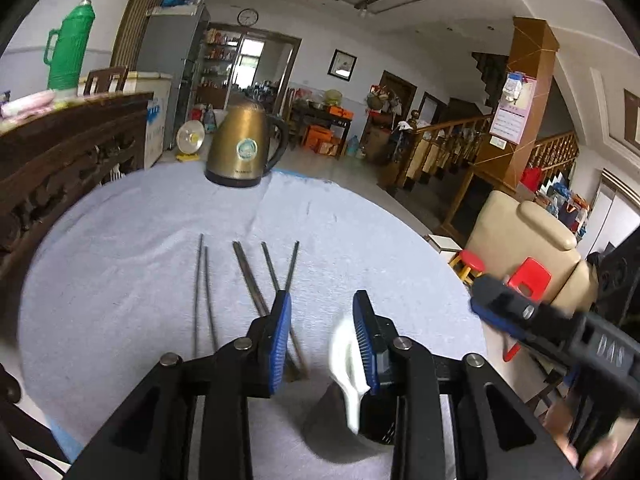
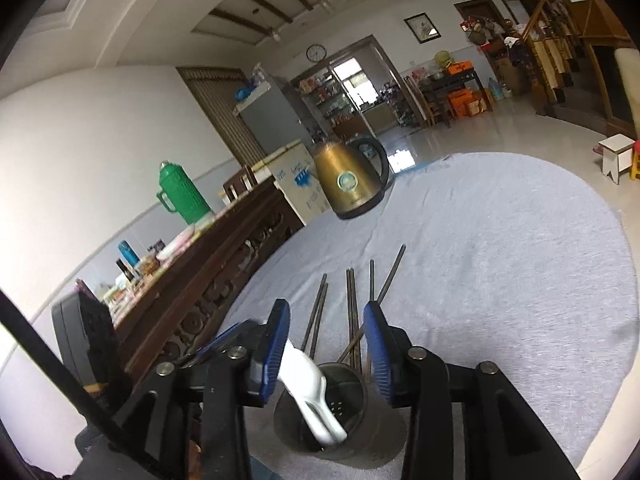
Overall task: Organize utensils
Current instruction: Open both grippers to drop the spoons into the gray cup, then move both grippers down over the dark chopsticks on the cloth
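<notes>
We see a white ceramic spoon (image 2: 316, 392) standing in the perforated metal utensil cup (image 2: 352, 412) at lower centre, one item stowed; six dark chopsticks (image 1: 240, 280) remain on the grey cloth (image 1: 120, 260) mid-frame. Left gripper (image 1: 322, 336) and right gripper (image 2: 326, 344) are both released, grasping nothing.

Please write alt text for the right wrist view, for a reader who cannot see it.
A white spoon stands in a metal holder between the open fingers of the right gripper. Chopsticks lie beyond it on the grey cloth, with a gold kettle further back.
</notes>
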Demonstrator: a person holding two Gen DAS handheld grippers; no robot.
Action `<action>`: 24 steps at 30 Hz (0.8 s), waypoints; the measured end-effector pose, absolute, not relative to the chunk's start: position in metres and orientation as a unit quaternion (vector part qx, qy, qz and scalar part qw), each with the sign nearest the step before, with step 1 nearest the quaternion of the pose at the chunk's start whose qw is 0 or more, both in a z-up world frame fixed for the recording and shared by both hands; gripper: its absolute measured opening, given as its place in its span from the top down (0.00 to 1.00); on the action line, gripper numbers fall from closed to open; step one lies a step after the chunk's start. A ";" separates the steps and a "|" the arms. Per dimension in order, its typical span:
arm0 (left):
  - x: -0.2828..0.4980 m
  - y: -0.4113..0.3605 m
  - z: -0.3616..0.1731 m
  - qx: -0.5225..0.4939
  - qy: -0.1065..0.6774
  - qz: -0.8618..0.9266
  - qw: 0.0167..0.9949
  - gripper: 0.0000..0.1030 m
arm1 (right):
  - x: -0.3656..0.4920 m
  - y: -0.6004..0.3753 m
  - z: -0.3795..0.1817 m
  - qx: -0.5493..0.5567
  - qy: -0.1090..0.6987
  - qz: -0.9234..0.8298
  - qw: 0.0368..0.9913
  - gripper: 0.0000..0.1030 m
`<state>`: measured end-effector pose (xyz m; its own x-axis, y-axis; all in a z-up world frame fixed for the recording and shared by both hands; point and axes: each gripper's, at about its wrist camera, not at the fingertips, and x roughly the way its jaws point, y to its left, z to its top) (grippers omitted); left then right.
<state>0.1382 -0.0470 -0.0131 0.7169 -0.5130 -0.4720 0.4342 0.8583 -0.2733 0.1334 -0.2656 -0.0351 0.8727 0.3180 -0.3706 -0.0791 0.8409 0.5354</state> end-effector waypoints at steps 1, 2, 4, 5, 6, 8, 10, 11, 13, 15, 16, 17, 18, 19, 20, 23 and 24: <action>0.137 -0.043 -0.011 -0.067 0.270 -0.252 0.927 0.59 | 0.131 -0.270 -0.034 0.269 0.228 0.107 0.930 0.51; 0.134 -0.037 -0.009 -0.057 0.264 -0.241 0.932 0.53 | 0.128 -0.275 -0.032 0.277 0.227 0.106 0.928 0.47; 0.132 -0.028 -0.010 -0.042 0.262 -0.221 0.939 0.43 | 0.126 -0.283 -0.031 0.288 0.226 0.096 0.926 0.44; 0.132 -0.021 -0.011 -0.035 0.265 -0.203 0.942 0.42 | 0.126 -0.288 -0.032 0.289 0.231 0.084 0.925 0.44; 0.133 -0.019 -0.012 -0.031 0.268 -0.194 0.943 0.42 | 0.125 -0.291 -0.032 0.291 0.236 0.078 0.924 0.40; 0.138 -0.009 -0.017 -0.017 0.284 -0.165 0.944 0.41 | 0.126 -0.299 -0.037 0.301 0.246 0.071 0.919 0.33; 0.143 -0.003 -0.024 -0.005 0.302 -0.137 0.943 0.41 | 0.127 -0.307 -0.044 0.316 0.258 0.054 0.912 0.32; 0.146 0.000 -0.027 -0.001 0.311 -0.125 0.942 0.41 | 0.127 -0.310 -0.047 0.317 0.261 0.045 0.911 0.31; 0.150 0.005 -0.033 0.002 0.329 -0.111 0.938 0.41 | 0.128 -0.314 -0.051 0.313 0.271 0.022 0.910 0.30; 0.151 0.006 -0.037 0.004 0.337 -0.106 0.935 0.41 | 0.131 -0.319 -0.058 0.325 0.286 0.020 0.901 0.30; 0.151 0.007 -0.039 0.004 0.340 -0.107 0.934 0.41 | 0.132 -0.322 -0.062 0.341 0.292 0.023 0.893 0.30; 0.150 0.006 -0.040 0.006 0.342 -0.108 0.934 0.41 | 0.134 -0.328 -0.070 0.374 0.295 0.028 0.879 0.30; 0.149 0.004 -0.040 0.009 0.343 -0.109 0.933 0.41 | 0.134 -0.333 -0.076 0.403 0.296 0.032 0.866 0.30; 0.149 0.002 -0.040 0.011 0.343 -0.112 0.933 0.41 | 0.134 -0.337 -0.080 0.421 0.298 0.030 0.856 0.30; 0.149 0.002 -0.039 0.012 0.343 -0.114 0.932 0.41 | 0.135 -0.340 -0.084 0.427 0.305 0.014 0.851 0.30; 0.149 0.000 -0.037 0.017 0.343 -0.116 0.932 0.41 | 0.138 -0.339 -0.082 0.366 0.330 -0.051 0.869 0.30; 0.148 0.000 -0.035 0.018 0.341 -0.117 0.933 0.41 | 0.137 -0.339 -0.080 0.354 0.330 -0.056 0.873 0.30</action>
<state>0.1484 -0.0001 -0.0355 0.7401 -0.2065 -0.6400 0.2307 0.9719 -0.0468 0.1372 -0.3392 -0.0802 0.7766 0.1365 -0.6150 0.3306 0.7427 0.5823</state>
